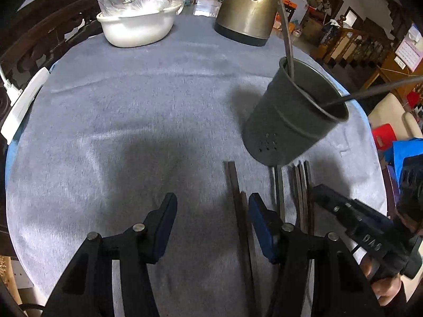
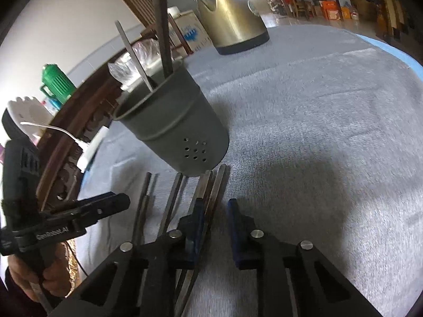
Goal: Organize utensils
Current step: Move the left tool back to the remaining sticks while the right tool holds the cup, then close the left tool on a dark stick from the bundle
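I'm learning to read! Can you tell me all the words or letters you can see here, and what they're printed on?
"GenRobot.AI": white print along the side of the left gripper, seen from the right wrist.
"DAS": raised letters on the body of the right gripper, seen from the left wrist.
The calendar on the wall and the cardboard box have print too small and blurred to read.

Matt metal cup (image 1: pixel 293 121), glossy kettle (image 1: pixel 246 8), grey cloth (image 1: pixel 145 105)

On your table (image 1: pixel 132 121) the cup (image 1: pixel 293 116) stands to the right with two sticks (image 2: pixel 162 23) in it. More chopsticks (image 1: pixel 301 192) lie in a row just before it. Behind, the kettle (image 1: pixel 246 10) sits right of the bowl (image 1: pixel 137 26).
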The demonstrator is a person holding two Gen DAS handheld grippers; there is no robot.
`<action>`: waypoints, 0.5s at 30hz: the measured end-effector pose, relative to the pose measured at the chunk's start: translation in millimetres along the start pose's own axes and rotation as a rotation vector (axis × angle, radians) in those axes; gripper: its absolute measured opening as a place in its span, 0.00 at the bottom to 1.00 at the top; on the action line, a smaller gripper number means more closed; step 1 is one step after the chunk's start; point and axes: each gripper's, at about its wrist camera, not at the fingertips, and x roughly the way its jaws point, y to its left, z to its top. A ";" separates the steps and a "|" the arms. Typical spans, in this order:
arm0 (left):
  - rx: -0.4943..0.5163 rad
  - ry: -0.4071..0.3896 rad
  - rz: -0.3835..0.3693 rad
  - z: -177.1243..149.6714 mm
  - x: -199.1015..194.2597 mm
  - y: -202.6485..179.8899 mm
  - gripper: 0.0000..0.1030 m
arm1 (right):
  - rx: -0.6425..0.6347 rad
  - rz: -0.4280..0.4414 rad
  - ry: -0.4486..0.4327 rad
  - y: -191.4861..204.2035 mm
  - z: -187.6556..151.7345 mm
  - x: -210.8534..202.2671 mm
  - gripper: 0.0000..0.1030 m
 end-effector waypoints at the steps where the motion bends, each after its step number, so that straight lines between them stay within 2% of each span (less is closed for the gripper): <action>1: 0.003 0.000 -0.009 2.8 0.7 -1.9 0.56 | 0.002 -0.007 0.008 0.6 1.0 2.5 0.16; 3: 0.007 0.006 -0.019 9.7 4.3 -4.0 0.56 | 0.010 -0.018 0.027 2.7 3.0 6.9 0.15; 5: 0.006 0.027 -0.022 15.9 12.0 -6.0 0.47 | 0.012 -0.025 0.048 6.6 5.0 11.6 0.14; 7: -0.001 0.066 -0.036 20.0 21.7 -6.7 0.32 | -0.003 -0.040 0.063 11.6 5.3 14.0 0.12; 9: -0.015 0.089 -0.037 22.7 26.9 -2.0 0.25 | -0.011 -0.042 0.073 14.5 5.4 16.0 0.10; 12: -0.021 0.092 -0.063 23.3 29.3 2.6 0.09 | -0.015 -0.053 0.076 12.9 6.4 13.6 0.10; 15: -0.023 0.094 -0.055 23.7 28.0 10.6 0.09 | -0.004 -0.074 0.070 3.8 9.5 9.7 0.10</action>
